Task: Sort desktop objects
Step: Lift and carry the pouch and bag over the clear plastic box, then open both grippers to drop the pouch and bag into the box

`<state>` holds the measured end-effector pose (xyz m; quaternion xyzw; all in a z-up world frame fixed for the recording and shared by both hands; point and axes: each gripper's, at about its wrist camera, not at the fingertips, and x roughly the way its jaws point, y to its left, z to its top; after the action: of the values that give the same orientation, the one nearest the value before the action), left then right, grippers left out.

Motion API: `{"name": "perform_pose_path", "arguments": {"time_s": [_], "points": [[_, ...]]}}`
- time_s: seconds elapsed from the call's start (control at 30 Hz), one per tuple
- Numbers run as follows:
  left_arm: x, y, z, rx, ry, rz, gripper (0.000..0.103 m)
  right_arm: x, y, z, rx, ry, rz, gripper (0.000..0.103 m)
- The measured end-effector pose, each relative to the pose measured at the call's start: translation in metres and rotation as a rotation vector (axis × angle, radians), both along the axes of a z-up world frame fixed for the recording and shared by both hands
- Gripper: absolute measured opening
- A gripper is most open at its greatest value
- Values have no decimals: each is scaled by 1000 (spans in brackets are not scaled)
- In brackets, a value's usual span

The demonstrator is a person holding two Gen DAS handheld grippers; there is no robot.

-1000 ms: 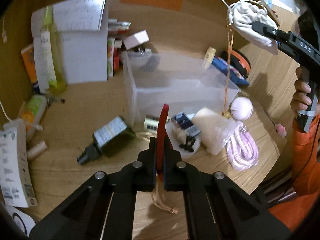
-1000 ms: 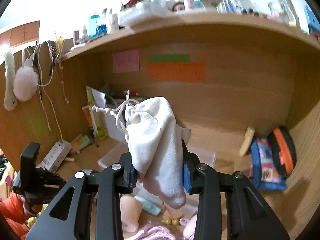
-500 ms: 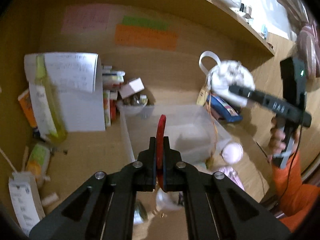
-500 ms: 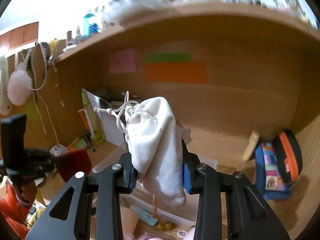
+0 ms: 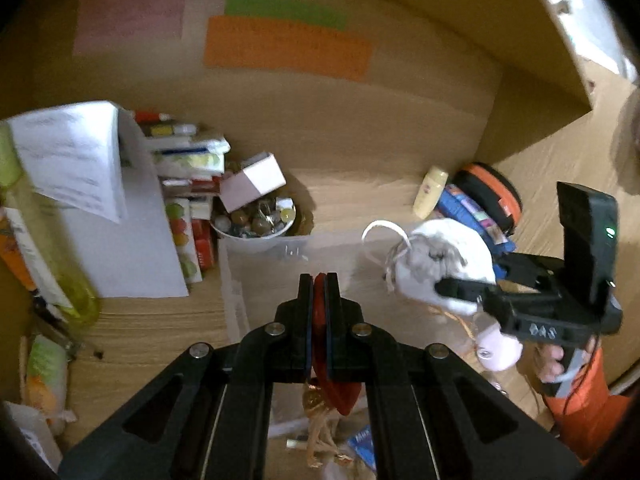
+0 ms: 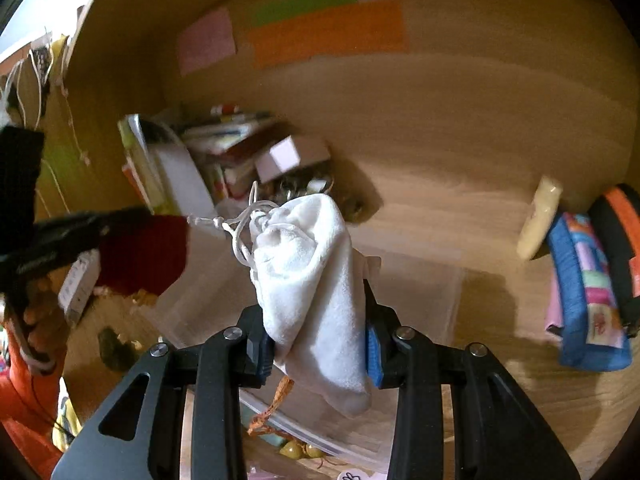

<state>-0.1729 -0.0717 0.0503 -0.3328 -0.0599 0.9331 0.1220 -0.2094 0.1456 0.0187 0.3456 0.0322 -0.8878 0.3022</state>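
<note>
My left gripper (image 5: pixel 319 280) is shut on a flat red pouch (image 5: pixel 320 312) with a gold tassel hanging below; it also shows in the right wrist view (image 6: pixel 148 252). My right gripper (image 6: pixel 320 328) is shut on a white drawstring bag (image 6: pixel 308 272), seen in the left wrist view (image 5: pixel 440 268). An orange cord hangs under the bag. Both grippers hover above a clear plastic bin (image 5: pixel 256 276) on the wooden desk; the bin also shows in the right wrist view (image 6: pixel 420 288).
A bowl of beads (image 5: pixel 256 220), a pink box (image 5: pixel 254 180), stacked books (image 5: pixel 188 168) and white papers (image 5: pixel 80 160) stand behind-left of the bin. A blue pouch (image 6: pixel 580 300), orange-black case (image 6: pixel 620 240) and cream tube (image 6: pixel 538 224) lie right. A yellow-green bottle (image 5: pixel 44 248) stands left.
Both grippers have moved forward and down toward the clear bin. The white bag has come lower, close to the bin's right side. The red pouch is now over the bin.
</note>
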Motion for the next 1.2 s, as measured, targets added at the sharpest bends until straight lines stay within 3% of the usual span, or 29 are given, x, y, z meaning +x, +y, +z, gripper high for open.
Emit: {"name": "perform_pose_path", "arguments": {"time_s": [0.33,0.63,0.97,1.1,1.2], "points": [[-19,6,-28,-4,-74,-25,3,-9,-14,-29,22,-118,72,33],[-24,7,-38,-18,-105,-29,8,-6,-19,-31,66,-114,65,36],[-15,10,-29,-55,-41,-11,41,-2,-17,-25,78,-72,38,48],[-11,11,-25,-52,-14,-4,49,2,-9,-12,47,-7,0,69],[-8,11,-22,-45,5,4,60,3,-6,-5,40,28,-26,74]]}}
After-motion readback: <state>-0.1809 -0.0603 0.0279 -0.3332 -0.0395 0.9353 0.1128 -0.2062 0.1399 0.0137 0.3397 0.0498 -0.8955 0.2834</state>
